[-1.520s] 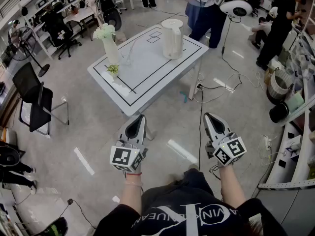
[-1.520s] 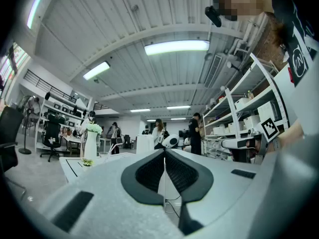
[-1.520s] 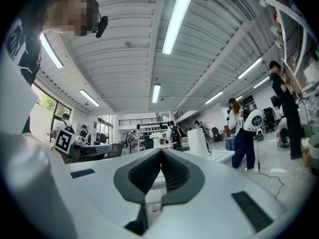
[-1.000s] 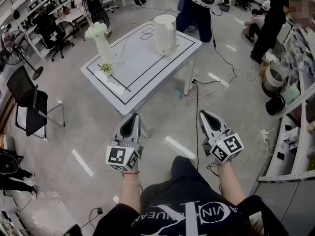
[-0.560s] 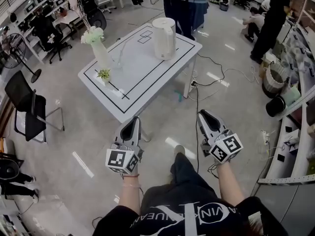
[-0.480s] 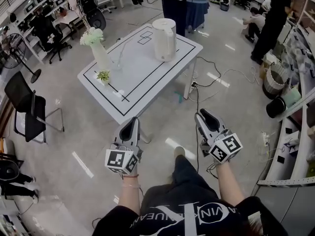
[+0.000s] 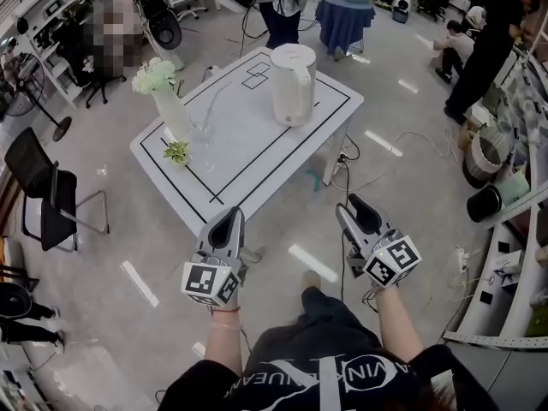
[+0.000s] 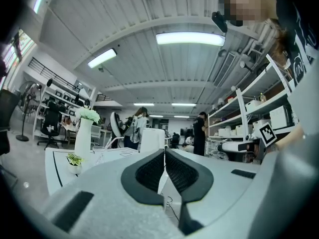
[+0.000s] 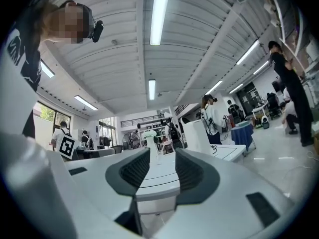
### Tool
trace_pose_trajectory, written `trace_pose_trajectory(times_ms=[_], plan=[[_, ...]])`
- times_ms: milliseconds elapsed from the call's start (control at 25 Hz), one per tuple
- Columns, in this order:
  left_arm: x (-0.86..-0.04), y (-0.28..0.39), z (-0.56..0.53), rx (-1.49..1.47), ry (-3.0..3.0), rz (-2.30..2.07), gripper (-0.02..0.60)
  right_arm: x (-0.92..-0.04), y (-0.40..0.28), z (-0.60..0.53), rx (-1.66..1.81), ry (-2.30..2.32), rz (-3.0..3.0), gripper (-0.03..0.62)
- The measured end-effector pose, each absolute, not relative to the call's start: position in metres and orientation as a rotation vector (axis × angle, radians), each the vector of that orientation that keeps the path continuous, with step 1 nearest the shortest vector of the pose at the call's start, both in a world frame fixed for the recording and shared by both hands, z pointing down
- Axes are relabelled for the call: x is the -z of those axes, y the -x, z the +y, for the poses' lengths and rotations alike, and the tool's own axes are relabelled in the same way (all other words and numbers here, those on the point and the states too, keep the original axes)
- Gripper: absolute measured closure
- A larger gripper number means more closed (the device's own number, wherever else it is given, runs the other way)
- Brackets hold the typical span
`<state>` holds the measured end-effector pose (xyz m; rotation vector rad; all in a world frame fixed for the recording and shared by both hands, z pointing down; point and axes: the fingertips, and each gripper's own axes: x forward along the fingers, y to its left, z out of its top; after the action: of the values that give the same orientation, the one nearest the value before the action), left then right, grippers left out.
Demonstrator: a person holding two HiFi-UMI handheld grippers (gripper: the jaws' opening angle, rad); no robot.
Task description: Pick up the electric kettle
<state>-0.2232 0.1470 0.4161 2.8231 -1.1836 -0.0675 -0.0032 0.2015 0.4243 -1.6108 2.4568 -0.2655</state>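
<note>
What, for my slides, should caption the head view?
Person faces table with electric kettle and flower vase; left gripper shut, right gripper opening.

- This is looking like a large lab or workshop hall, with a glossy grey floor (image 7: 111, 315) stretching wide.
- Long strip lights (image 8: 189, 38) are glowing under a ribbed, arched ceiling.
- Metal shelving racks (image 8: 239, 114) are holding boxes and equipment along one side.
- Cables (image 7: 344, 191) are trailing loose across the floor.
- A white table (image 7: 257, 157) marked with black outlines is standing out in the open.
- An office chair (image 7: 30, 165) is sitting nearby, and people (image 7: 484, 50) are working at stations around the edges.
</note>
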Motion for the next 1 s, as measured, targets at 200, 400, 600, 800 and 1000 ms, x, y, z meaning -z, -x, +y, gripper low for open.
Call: trace_pose_trajectory(times_ms=[200, 400, 600, 800, 1000], plan=[[-0.417, 0.21, 0.108, 0.071, -2.806, -1.205, 0.568, -0.429, -0.004, 0.161, 0.288, 1.569, 2.499, 0.453], [-0.418, 0.191, 0.075, 0.064, -2.797, -1.209, 0.569, -0.431, -0.016, 0.125, 0.306, 1.529, 2.533, 0.453], [-0.415, 0.175, 0.043, 0.074, -2.791, -1.238, 0.568, -0.43, -0.031, 0.09, 0.313, 1.493, 2.555, 0.453], [-0.417, 0.16, 0.02, 0.09, -2.778, -1.264, 0.569, -0.43, -0.037, 0.064, 0.31, 1.427, 2.599, 0.451], [-0.422, 0.146, 0.01, 0.091, -2.769, -1.265, 0.568, -0.432, -0.044, 0.049, 0.312, 1.391, 2.628, 0.451]])
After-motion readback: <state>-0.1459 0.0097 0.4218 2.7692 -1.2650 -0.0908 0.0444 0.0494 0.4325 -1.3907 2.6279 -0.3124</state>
